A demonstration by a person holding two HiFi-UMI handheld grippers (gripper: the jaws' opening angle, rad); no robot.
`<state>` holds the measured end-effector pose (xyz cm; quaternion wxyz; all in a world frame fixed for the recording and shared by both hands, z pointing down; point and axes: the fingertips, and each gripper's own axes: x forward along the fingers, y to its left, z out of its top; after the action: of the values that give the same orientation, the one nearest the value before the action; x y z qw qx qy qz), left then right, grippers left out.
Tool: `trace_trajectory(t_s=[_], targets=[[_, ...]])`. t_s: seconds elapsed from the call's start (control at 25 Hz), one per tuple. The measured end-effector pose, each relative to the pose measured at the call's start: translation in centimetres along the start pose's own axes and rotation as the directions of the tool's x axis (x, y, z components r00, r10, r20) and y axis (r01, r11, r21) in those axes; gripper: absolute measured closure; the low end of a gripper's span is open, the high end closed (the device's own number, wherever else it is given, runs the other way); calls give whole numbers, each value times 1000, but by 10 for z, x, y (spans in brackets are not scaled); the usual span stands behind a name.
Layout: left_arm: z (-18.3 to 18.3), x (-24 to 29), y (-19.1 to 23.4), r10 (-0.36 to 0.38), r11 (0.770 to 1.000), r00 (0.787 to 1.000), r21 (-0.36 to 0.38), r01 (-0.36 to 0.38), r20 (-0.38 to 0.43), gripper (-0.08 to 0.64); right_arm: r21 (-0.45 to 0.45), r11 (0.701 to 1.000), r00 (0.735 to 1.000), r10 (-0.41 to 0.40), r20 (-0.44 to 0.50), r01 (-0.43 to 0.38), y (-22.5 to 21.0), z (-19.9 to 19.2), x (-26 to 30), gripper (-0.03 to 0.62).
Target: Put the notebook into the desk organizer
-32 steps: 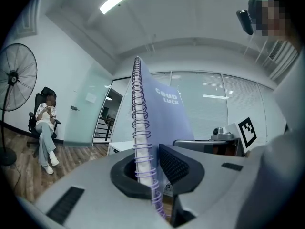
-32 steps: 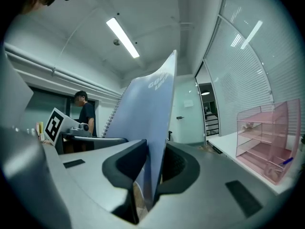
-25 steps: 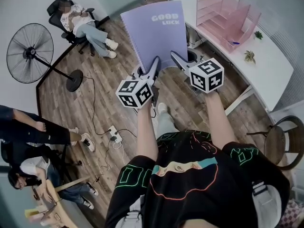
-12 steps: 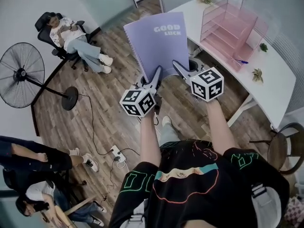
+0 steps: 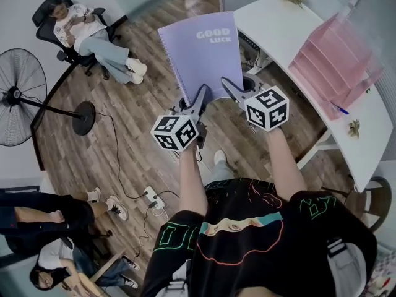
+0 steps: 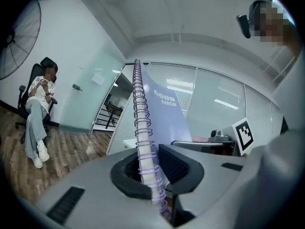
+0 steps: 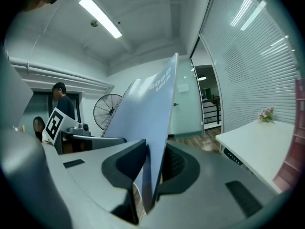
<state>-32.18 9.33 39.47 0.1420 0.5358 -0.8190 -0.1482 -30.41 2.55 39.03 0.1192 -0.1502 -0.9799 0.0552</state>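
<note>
Left tool [image 5: 199,99] and right tool [image 5: 230,86] each pinch the notebook [image 5: 201,48], held aloft. The organizer [image 5: 337,57] at 2 o'clock has not yet received it.

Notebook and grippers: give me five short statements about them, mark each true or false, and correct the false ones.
1. Both grippers hold the notebook up in the air. True.
2. The left gripper is closed on the notebook's spiral edge. True.
3. The notebook stands inside the desk organizer. False: the pink organizer sits on the white desk, and the notebook is apart from it, over the floor.
4. The right gripper is empty. False: its jaws are closed on the notebook's plain edge.
5. The cover reads GOOD LUCK. True.
</note>
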Motion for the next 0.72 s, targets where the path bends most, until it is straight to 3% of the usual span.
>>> trace_trajectory(t_s=[0.24, 0.44, 0.72], targets=[[4, 33, 45, -32, 999, 999, -43, 31, -40, 512, 36, 999, 998, -28, -51, 30, -28, -4, 46, 517], [-31, 61, 45, -103, 992, 987, -79, 94, -122, 512, 105, 989, 991, -90, -102, 100, -57, -40, 40, 517], [-61, 114, 8, -235, 970, 939, -122, 210, -252, 508, 202, 950, 967, -214, -141, 240, -108, -64, -4, 518]])
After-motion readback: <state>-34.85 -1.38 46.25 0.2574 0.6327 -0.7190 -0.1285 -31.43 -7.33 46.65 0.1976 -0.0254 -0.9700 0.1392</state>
